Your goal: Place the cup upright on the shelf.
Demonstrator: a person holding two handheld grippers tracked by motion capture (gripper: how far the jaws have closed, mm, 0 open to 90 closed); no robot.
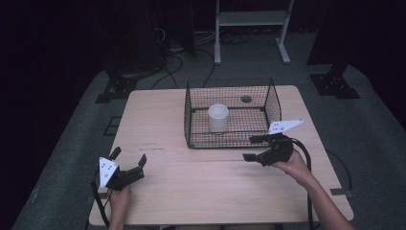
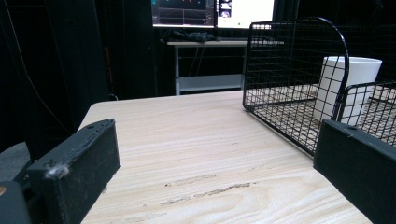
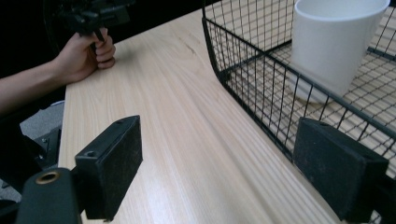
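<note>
We can't make out any readable text here. The monitors (image 2: pixel 212 13) behind the table in the left gripper view show graphs and a bright window, but it's all too small and blurry to read. The grey plates (image 1: pixel 107 167) on the grippers just carry a few dots, no letters or numbers.

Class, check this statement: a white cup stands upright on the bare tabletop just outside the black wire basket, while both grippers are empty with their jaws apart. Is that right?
Not quite. The white cup stands upright inside the black wire basket, not on the bare tabletop outside it; the high view shows mesh walls on all sides of it. The rest holds: the left gripper and the right gripper are both empty, jaws apart.
</note>
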